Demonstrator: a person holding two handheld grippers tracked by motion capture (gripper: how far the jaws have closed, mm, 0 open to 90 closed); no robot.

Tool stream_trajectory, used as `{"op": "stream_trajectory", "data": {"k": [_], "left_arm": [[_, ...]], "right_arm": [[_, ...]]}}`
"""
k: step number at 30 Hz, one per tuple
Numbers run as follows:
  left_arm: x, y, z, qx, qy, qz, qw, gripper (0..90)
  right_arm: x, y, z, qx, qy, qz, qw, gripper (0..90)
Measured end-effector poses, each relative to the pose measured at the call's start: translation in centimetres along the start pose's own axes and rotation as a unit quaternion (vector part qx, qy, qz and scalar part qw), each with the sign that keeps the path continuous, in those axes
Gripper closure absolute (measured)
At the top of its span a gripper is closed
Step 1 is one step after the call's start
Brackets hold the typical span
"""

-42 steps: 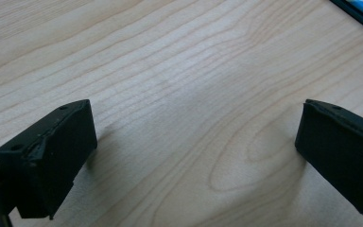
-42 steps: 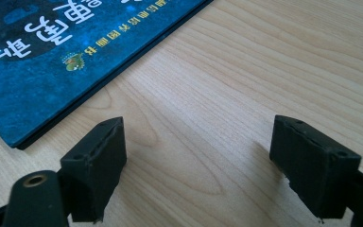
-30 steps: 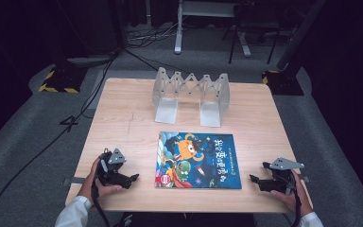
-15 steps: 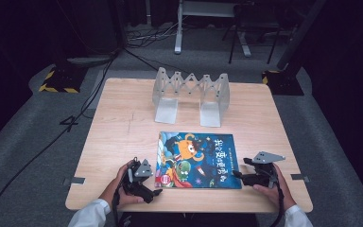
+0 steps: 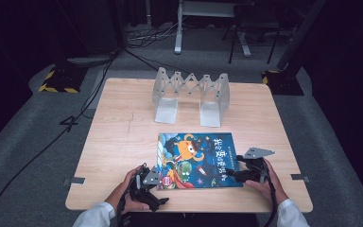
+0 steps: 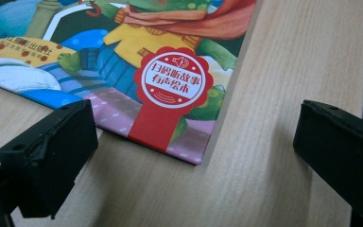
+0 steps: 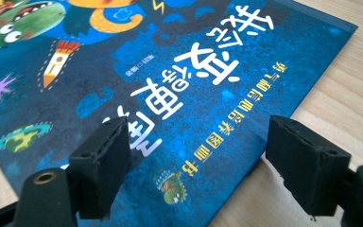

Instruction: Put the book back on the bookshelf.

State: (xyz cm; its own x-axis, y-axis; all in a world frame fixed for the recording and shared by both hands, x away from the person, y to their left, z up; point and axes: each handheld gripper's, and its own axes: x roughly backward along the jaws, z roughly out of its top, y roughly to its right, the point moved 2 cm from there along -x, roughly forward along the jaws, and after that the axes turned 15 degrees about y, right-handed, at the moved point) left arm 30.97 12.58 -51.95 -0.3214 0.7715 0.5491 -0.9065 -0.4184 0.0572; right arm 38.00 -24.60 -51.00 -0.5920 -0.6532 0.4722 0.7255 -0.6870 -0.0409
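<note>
Both hands have slid inward across the pale wooden surface (image 5: 118, 137) since a second ago, when they sat out near its left and right front corners; the flat picture book with a dark blue cover, cartoon monsters and white lettering (image 5: 196, 158) lies where it lay.

Left tongs (image 5: 157, 178) now sit at the book's near left corner. In the left gripper view the two black jaws stand spread wide, with the book (image 6: 137, 61) corner and its round red scalloped sticker (image 6: 172, 80) between them and a little ahead; neither jaw presses on the cover, though one lies just beside its edge.

Right tongs (image 5: 231, 174) reach in over the book's right edge, low near its front corner. Their jaws have just been opening and stand spread in the right gripper view: one hangs over the blue cover (image 7: 170, 94) beside the white lettering, the other just off the book's edge over bare wood. Whether the jaw over the cover touches it cannot be told, and nothing is pinched.

Book and tongs occupy the front middle of the surface, the cover face up. Behind it, toward the far edge and well apart, stands a grey folding accordion-style book rack (image 5: 190, 94) with two flat end plates resting on the wood.
</note>
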Motion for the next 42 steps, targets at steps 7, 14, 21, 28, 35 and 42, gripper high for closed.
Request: {"op": "stream_trajectory", "data": {"k": [7, 14, 21, 28, 35, 42], "left_arm": [[1.0, 0.1, -0.3, 0.013, 0.010, 0.000, 0.9999, 13.4], [1.6, -2.1, -0.2, 0.017, -0.002, 0.032, 0.9994, 12.4], [2.7, -4.1, 1.0, 0.006, 0.013, 0.068, 0.9976, 16.9], [1.8, -7.8, 2.4, 0.012, 0.022, 0.094, 0.9953, 16.4], [-0.6, -10.6, 4.4, 0.012, 0.022, 0.092, 0.9954, 16.5], [-2.3, -11.8, 5.1, -0.008, 0.002, 0.107, 0.9942, 16.5]], "right_arm": [[-1.3, 0.5, 1.1, 0.017, -0.022, 0.014, 0.9995, 22.5], [-1.8, -0.4, 1.2, 0.029, -0.013, 0.036, 0.9988, 23.6], [-1.7, -0.7, 0.9, 0.024, -0.004, 0.044, 0.9987, 24.4], [-1.6, -0.7, 0.8, 0.023, 0.000, 0.041, 0.9989, 25.1], [-0.9, -1.1, 0.5, 0.028, 0.004, 0.033, 0.9991, 28.2], [0.7, -1.4, -0.2, 0.035, 0.001, 0.033, 0.9989, 28.2]]}}
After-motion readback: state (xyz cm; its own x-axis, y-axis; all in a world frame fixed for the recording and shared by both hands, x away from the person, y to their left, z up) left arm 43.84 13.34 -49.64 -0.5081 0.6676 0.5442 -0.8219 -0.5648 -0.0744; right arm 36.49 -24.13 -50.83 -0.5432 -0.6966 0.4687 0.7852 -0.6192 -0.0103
